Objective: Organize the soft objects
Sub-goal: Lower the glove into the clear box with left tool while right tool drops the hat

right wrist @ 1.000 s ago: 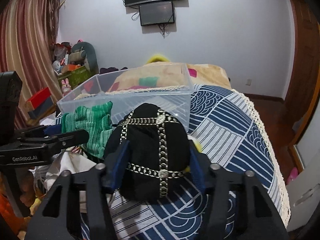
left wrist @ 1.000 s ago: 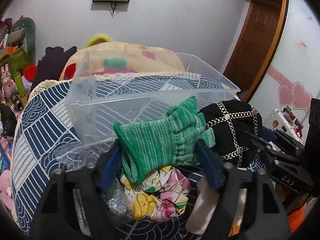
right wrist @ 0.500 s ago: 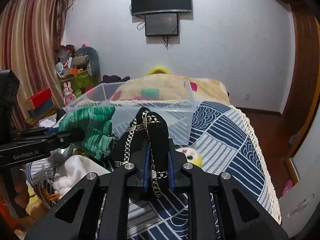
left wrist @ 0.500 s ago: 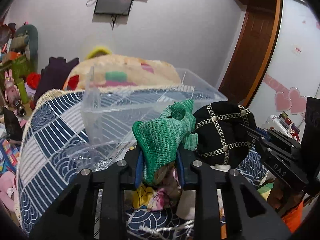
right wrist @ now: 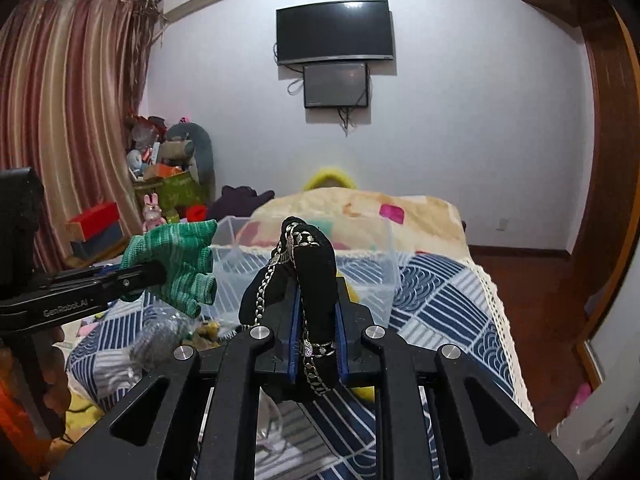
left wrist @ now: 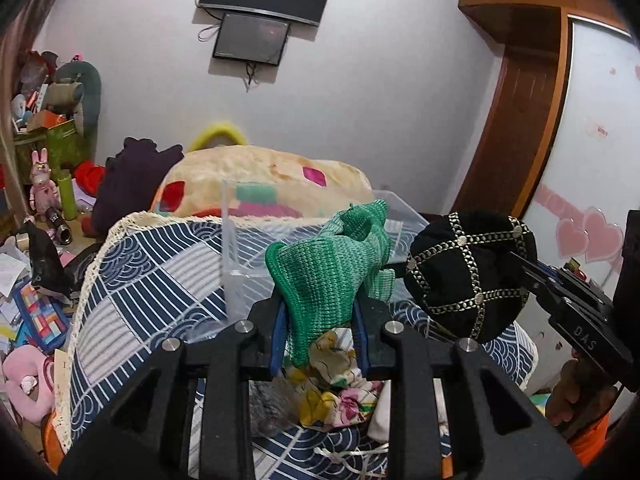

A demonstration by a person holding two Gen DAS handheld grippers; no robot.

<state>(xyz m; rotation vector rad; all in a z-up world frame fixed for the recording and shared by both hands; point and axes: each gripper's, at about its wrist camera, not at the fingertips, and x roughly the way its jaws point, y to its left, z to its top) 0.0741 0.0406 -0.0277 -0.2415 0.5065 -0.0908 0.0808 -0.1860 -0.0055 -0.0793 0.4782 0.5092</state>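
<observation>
My left gripper (left wrist: 320,312) is shut on a green knitted glove (left wrist: 332,264) and holds it up over the bed; the glove also shows in the right wrist view (right wrist: 180,264). My right gripper (right wrist: 316,324) is shut on a black hat with a silver chain pattern (right wrist: 312,280), lifted; the hat also shows in the left wrist view (left wrist: 468,272), to the right of the glove. A clear plastic bin (right wrist: 380,276) stands on the bed just beyond both grippers; it also shows in the left wrist view (left wrist: 236,264).
A floral cloth (left wrist: 336,380) and a grey fuzzy item (left wrist: 272,404) lie on the blue patterned bedspread (left wrist: 160,280) below my left gripper. A large patchwork cushion (left wrist: 272,176) sits behind the bin. Toys and boxes (right wrist: 168,184) clutter the left; a door (left wrist: 516,120) stands at right.
Both grippers have closed, left on the glove and right on the hat, and have lifted them off the bed toward the bin.
</observation>
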